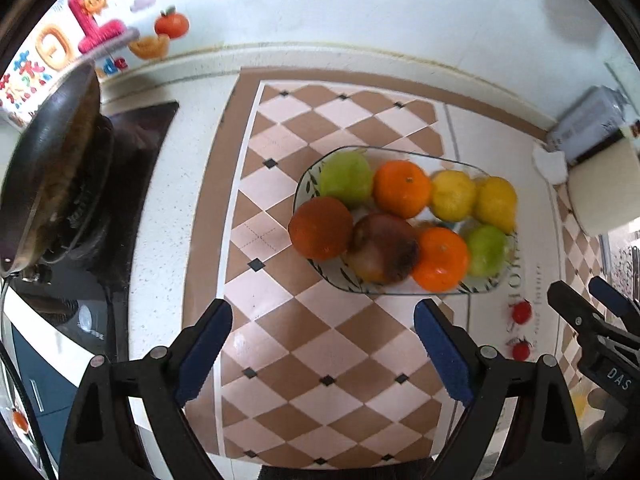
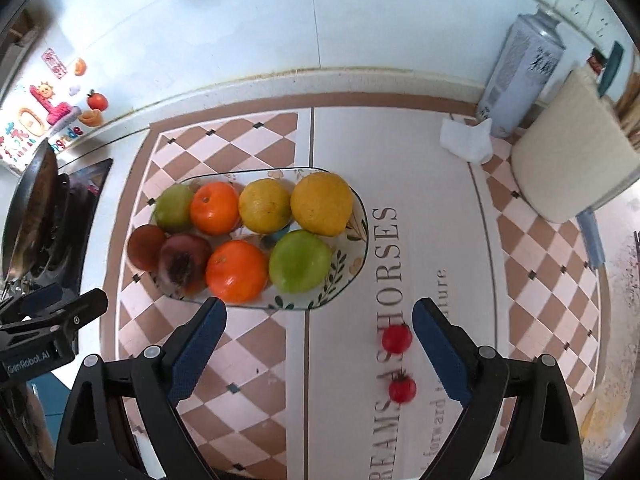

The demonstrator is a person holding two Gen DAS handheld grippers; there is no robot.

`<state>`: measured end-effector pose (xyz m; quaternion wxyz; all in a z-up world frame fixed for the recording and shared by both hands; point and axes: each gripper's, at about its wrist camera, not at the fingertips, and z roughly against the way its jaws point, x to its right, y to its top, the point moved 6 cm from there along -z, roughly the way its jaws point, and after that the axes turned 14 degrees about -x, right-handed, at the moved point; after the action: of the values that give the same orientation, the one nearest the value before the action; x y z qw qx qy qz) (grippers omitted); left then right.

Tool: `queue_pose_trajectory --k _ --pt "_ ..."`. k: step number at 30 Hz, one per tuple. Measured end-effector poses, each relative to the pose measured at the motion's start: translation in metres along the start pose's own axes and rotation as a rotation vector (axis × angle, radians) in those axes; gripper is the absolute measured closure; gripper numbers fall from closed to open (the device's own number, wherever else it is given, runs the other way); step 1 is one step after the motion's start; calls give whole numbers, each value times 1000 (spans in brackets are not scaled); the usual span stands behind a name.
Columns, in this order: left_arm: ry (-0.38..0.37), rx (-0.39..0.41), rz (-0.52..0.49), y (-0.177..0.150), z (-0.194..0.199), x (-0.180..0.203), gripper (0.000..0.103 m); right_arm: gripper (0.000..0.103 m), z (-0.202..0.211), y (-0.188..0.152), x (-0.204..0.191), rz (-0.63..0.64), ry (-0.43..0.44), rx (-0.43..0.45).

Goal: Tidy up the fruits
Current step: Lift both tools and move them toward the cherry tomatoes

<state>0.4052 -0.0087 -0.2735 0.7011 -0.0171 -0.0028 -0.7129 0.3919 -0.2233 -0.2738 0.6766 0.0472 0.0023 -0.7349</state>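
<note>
An oval leaf-patterned plate rests on a checked mat and holds several fruits. Among them are two oranges, two lemons, two green fruits and dark reddish ones. Two cherry tomatoes lie on the mat to the right of the plate, also seen as small cherry tomatoes. My left gripper hangs open above the mat, near side of the plate, with nothing between its blue pads. My right gripper is open too, the upper tomato just inside its right finger.
A black frying pan sits on a stove burner at the left. At the back right stand a grey-blue bottle, a crumpled white tissue and a cream cloth-covered object. The wall runs behind the counter.
</note>
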Motion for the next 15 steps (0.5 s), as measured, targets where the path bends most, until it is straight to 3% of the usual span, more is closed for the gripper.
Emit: queue_pose_trajectory --k 5,15 --pt "27 78 -36 -22 35 6 10 7 42 -22 -1 -10 10 74" --pt "9 198 -57 -65 98 7 10 7 121 -72 -13 13 15 193"
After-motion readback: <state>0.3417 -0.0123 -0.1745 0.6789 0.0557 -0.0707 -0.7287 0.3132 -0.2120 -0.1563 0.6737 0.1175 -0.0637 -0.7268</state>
